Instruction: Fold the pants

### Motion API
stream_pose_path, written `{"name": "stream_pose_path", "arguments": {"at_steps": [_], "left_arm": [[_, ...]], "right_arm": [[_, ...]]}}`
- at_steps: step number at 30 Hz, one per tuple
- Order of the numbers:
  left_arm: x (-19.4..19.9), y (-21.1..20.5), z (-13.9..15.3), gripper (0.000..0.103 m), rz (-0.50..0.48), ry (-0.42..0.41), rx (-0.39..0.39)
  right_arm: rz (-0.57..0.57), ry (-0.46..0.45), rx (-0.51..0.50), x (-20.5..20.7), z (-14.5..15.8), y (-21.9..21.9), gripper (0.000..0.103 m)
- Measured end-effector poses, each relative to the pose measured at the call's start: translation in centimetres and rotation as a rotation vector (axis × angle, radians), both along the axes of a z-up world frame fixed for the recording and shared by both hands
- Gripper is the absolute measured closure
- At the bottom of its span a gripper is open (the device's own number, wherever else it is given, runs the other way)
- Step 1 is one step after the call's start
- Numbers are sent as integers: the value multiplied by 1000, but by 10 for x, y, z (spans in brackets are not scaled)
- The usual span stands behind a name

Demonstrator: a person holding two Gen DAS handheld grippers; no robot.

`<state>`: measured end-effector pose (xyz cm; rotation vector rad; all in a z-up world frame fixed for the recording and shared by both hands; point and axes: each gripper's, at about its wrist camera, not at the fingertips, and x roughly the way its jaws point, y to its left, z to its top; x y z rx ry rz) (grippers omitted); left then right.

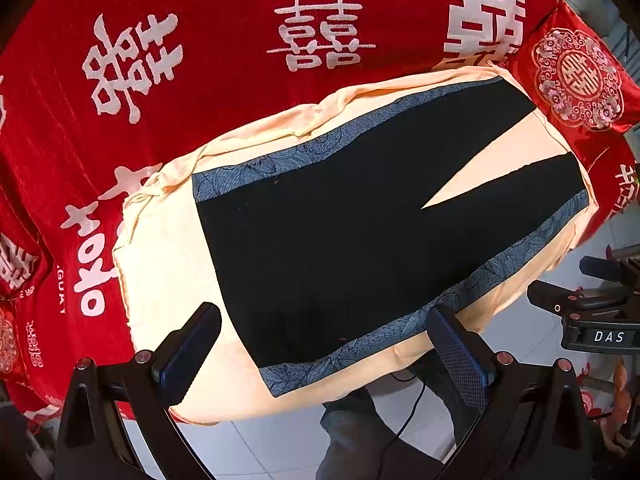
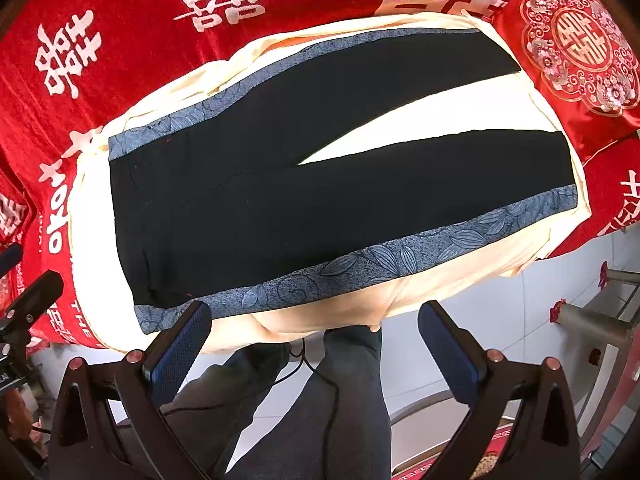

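Note:
Black pants (image 1: 360,220) with blue patterned side stripes lie flat on a cream cloth (image 1: 168,272), waist to the left and legs to the right. The legs splay apart, and a cream wedge shows between them. My left gripper (image 1: 326,350) hovers open over the near waist corner, holding nothing. In the right wrist view the same pants (image 2: 280,200) spread across the cream cloth (image 2: 440,292). My right gripper (image 2: 316,352) is open just off the near edge, close to the near blue stripe (image 2: 360,268), with nothing between its fingers.
A red bedspread (image 1: 200,40) with white characters lies under the cloth. A red embroidered cushion (image 1: 580,80) sits by the leg ends. A person's dark trouser legs (image 2: 320,400) and a black cable stand on the white tile floor (image 2: 460,344). The right gripper (image 1: 592,308) shows at the left wrist view's right edge.

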<state>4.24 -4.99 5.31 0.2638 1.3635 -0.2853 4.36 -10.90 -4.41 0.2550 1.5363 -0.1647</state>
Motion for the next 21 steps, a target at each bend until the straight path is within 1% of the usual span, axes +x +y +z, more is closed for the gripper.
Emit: {"name": "stream_pose_path", "arguments": {"at_steps": [11, 21], "left_arm": [[-7, -4, 0, 0, 0, 1, 3], [-10, 1, -1, 0, 34, 1, 15]], "right_arm": [[1, -3, -3, -5, 1, -1, 0], [18, 6, 8, -4, -4, -2, 0]]}}
